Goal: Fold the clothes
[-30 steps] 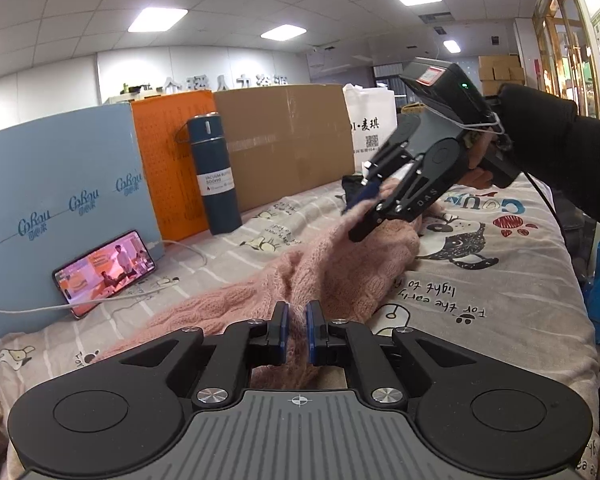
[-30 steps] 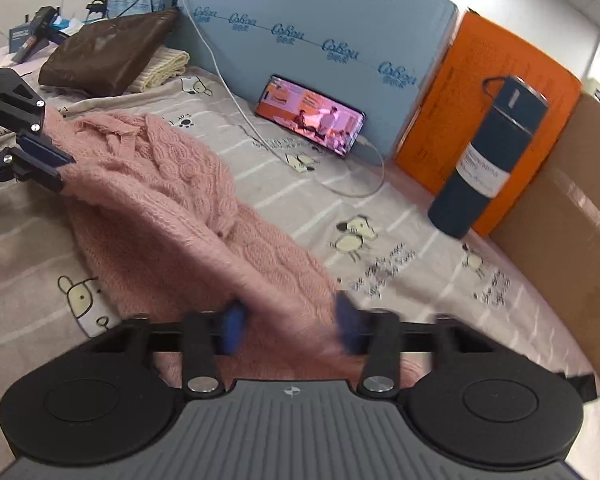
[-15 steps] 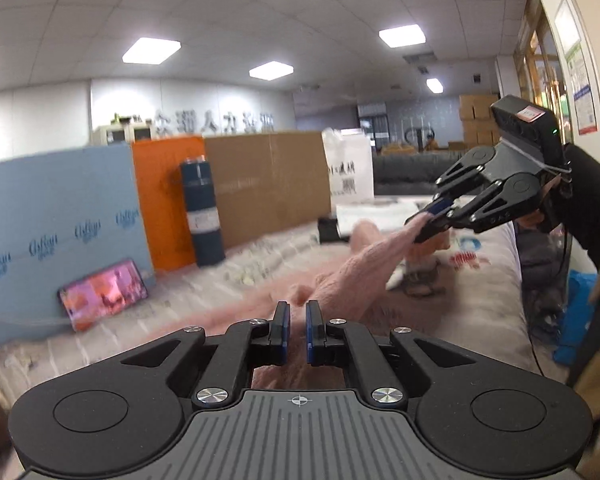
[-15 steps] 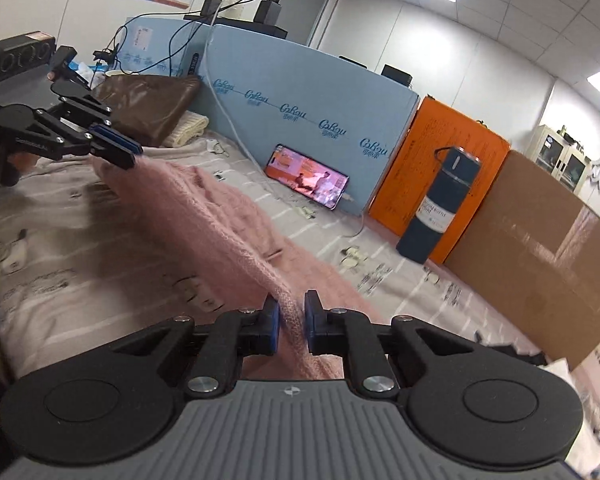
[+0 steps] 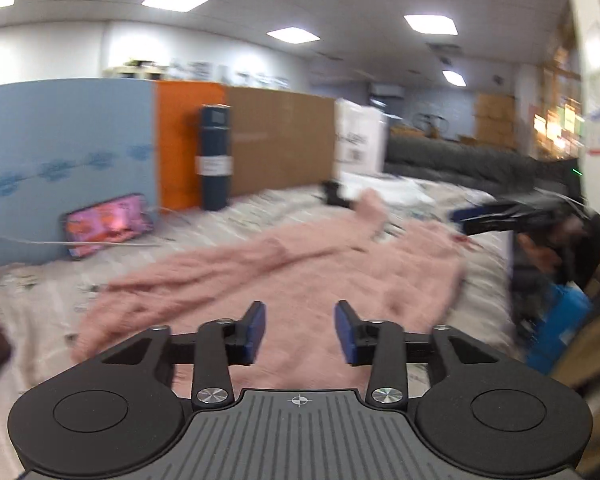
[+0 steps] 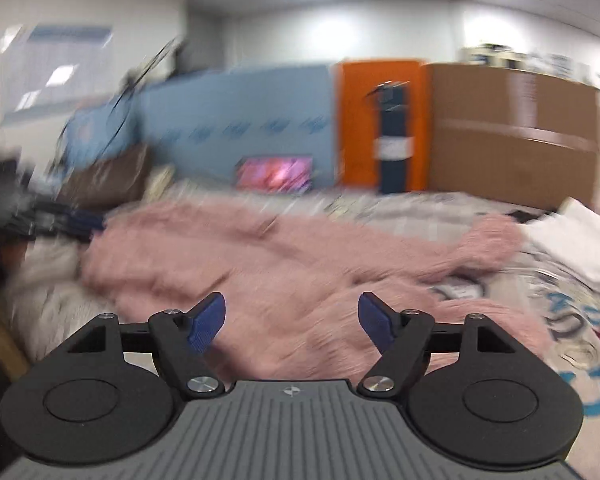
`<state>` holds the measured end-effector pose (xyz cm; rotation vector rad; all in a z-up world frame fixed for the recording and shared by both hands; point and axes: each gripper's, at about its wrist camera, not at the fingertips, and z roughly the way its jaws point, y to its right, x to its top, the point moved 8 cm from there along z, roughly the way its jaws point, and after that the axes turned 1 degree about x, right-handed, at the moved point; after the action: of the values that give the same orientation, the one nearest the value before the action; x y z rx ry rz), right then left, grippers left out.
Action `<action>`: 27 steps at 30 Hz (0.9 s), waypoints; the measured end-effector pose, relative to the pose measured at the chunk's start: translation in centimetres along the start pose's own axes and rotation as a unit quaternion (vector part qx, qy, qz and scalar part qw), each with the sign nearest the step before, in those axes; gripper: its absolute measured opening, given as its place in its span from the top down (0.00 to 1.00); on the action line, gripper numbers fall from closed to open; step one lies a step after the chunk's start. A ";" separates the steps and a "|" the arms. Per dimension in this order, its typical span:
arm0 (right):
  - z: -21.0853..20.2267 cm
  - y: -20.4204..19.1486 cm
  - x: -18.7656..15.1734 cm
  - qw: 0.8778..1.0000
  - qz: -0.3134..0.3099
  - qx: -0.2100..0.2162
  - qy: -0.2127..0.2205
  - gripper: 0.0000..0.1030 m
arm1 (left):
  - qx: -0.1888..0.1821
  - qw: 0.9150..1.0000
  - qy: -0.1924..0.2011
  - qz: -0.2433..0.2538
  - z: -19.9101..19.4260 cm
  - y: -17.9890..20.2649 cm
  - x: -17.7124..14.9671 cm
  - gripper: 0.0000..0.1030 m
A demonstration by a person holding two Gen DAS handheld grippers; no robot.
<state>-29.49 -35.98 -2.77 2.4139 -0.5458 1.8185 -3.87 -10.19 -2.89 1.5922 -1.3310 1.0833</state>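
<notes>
Both my left gripper (image 5: 299,330) and right gripper (image 6: 291,323) have just been opening, empty; the pink sweater (image 5: 284,276) looks soft, floppy, best pinched at hem corners.

no legible text, all blurred

Motion blur smears the phone (image 6: 275,173) screen and bedsheet (image 6: 572,320) print.
</notes>
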 end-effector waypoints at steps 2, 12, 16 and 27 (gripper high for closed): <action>-0.6 3.8 0.7 0.995 0.066 -0.073 0.030 0.20 | 0.070 0.996 0.020 -0.046 0.2 -2.9 1.1 0.35; 1.6 11.5 -2.3 0.951 0.180 -0.251 -0.005 0.79 | 0.159 0.978 0.011 -0.133 3.4 -9.5 2.4 0.35; -0.2 11.8 -2.0 0.938 0.154 -0.310 0.006 0.94 | 0.165 0.980 -0.016 -0.109 4.4 -9.3 1.7 0.35; 1.1 15.5 2.7 0.930 0.214 -0.294 0.057 0.48 | 0.204 0.970 -0.029 -0.132 5.1 -12.1 0.7 0.32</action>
<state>-32.78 -51.41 -2.93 1.8641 -1.4546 1.5833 8.78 -13.38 -4.46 2.0476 -0.9324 1.2013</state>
